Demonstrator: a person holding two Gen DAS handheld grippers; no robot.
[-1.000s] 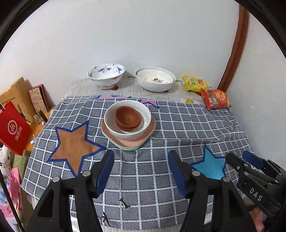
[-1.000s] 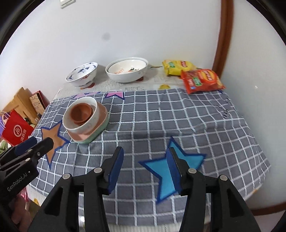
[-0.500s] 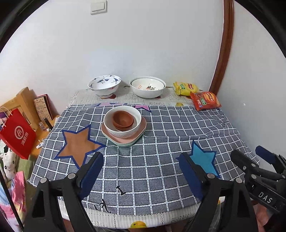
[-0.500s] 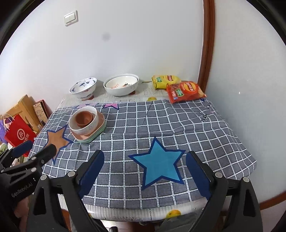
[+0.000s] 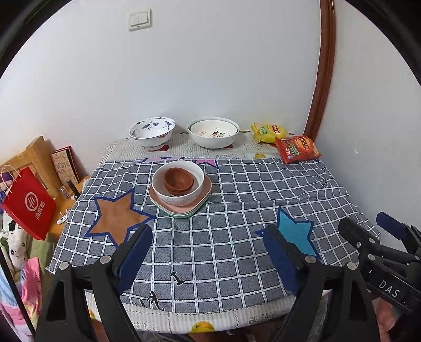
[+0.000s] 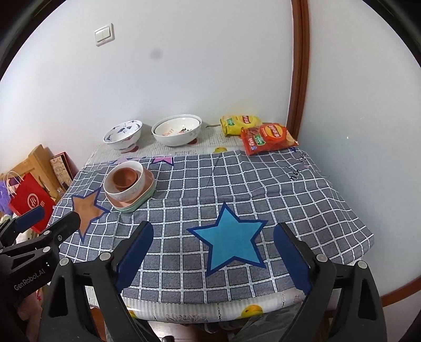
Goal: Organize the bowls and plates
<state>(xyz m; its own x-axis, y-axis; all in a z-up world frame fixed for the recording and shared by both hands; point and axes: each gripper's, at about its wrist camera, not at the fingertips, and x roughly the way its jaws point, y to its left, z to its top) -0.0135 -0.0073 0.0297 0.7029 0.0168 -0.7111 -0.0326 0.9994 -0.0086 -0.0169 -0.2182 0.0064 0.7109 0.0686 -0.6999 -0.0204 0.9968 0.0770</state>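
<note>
Both claws stand spread wide with nothing between their blue pads: the left gripper (image 5: pixel 208 248) fills the bottom of its own view, and the right gripper (image 6: pixel 213 246) does the same in the other, each held off the near edge of the table with its fingers over the checked cloth (image 5: pixel 236 247).

Left of centre in both views sits one stack (image 5: pixel 180 193): two brown bowls (image 5: pixel 179 181) nested inside one white bowl (image 5: pixel 160 184), which rests on two plates, a pink plate (image 5: pixel 205 189) on a green plate (image 5: pixel 184 215). Toward the upper middle of each frame, by the wall, two more bowls stand apart from the stack and side by side: a blue-patterned bowl (image 5: pixel 152 130) and a wide white bowl (image 5: pixel 213 132) with printed decoration inside, where orange lettering shows but cannot be read.

Right of them lie two snack bags, one yellow bag (image 5: pixel 267 131) and one red bag (image 5: pixel 297 148), touching; their brand print is too small to read.

The cloth carries two large stars, one brown star (image 5: pixel 118 214) and one blue star (image 6: pixel 229 240), plus two small purple ones at its far edge.

At the left edge stands one red paper bag (image 5: pixel 29 205) with a white round logo and white characters. "DAS" is printed on the right gripper's body as seen from the left view, and "GenRobot.AI" on the left gripper's body in the right view. One light switch (image 5: pixel 140 19) is on the wall at upper left.
</note>
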